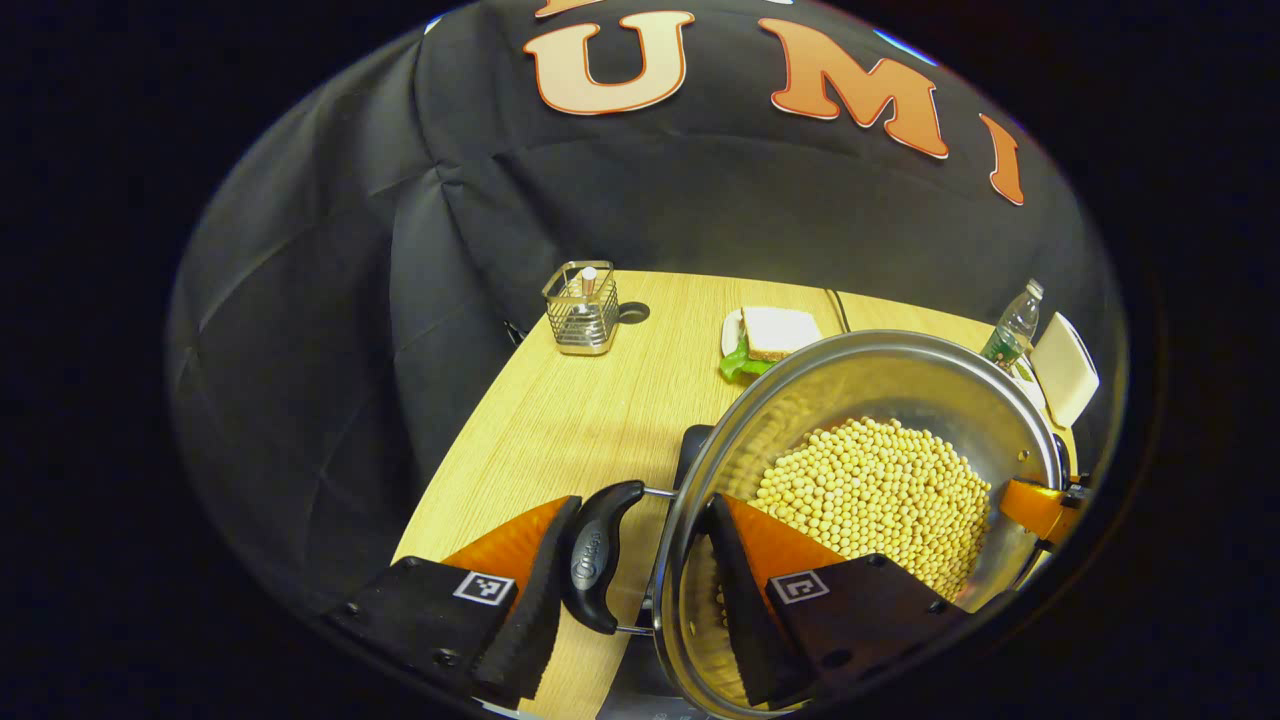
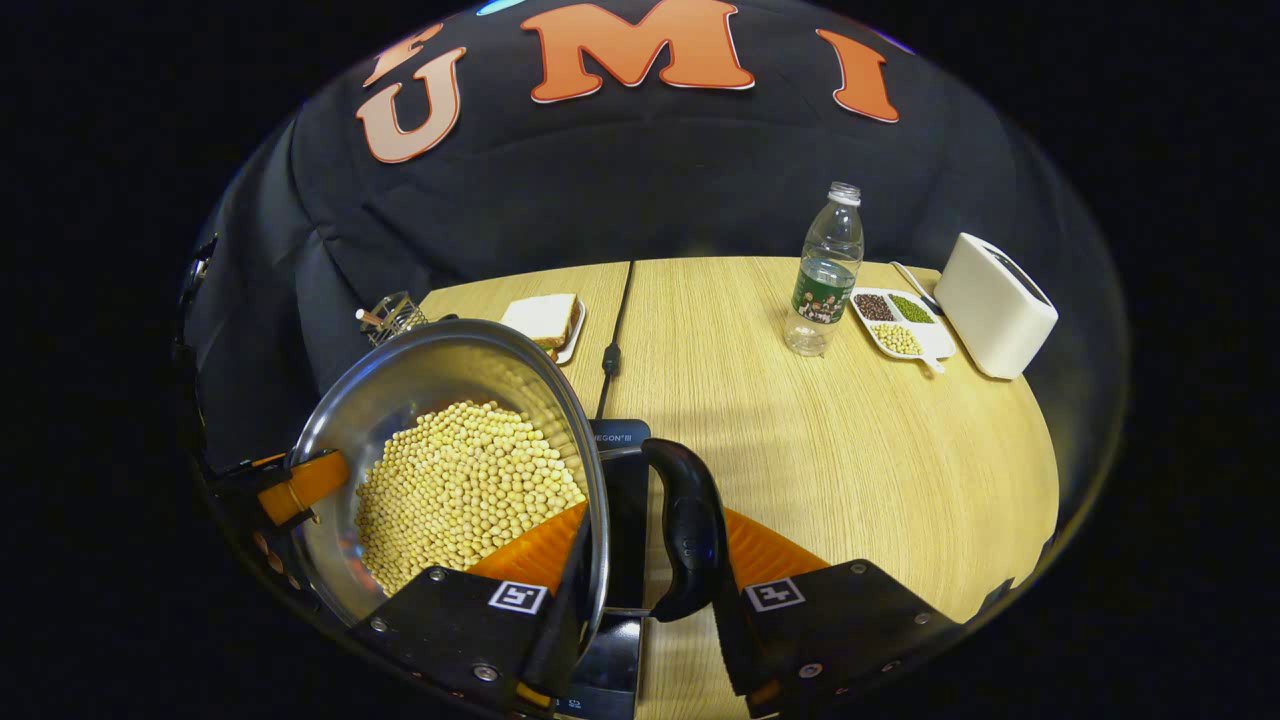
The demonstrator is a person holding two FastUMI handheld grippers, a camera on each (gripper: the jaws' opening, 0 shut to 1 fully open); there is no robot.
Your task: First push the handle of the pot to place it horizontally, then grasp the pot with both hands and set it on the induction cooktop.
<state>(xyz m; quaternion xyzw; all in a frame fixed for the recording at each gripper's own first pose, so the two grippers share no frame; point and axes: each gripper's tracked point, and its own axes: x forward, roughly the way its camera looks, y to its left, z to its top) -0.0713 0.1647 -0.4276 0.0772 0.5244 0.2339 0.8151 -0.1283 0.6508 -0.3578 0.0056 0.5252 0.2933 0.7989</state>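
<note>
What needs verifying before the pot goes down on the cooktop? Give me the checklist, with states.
1. Left gripper clamped across left handle and rim of the pot: ok.
2. Right gripper clamped across right handle and rim: ok.
3. Cooktop beneath the pot: ok.
4. Soybeans all inside the pot: ok.
5. Pot level: cannot tell.
6. Pot base touching the cooktop: cannot tell.

Wood table (image 2: 800, 450) w/ bottle (image 2: 825, 270), toaster (image 2: 995, 305), cooktop (image 2: 625, 480)

Bright overhead light, sharp focus; glare streaks the pot (image 1: 880, 380) wall, and fisheye curvature bends the surface (image 2: 800, 440) edges.
</note>
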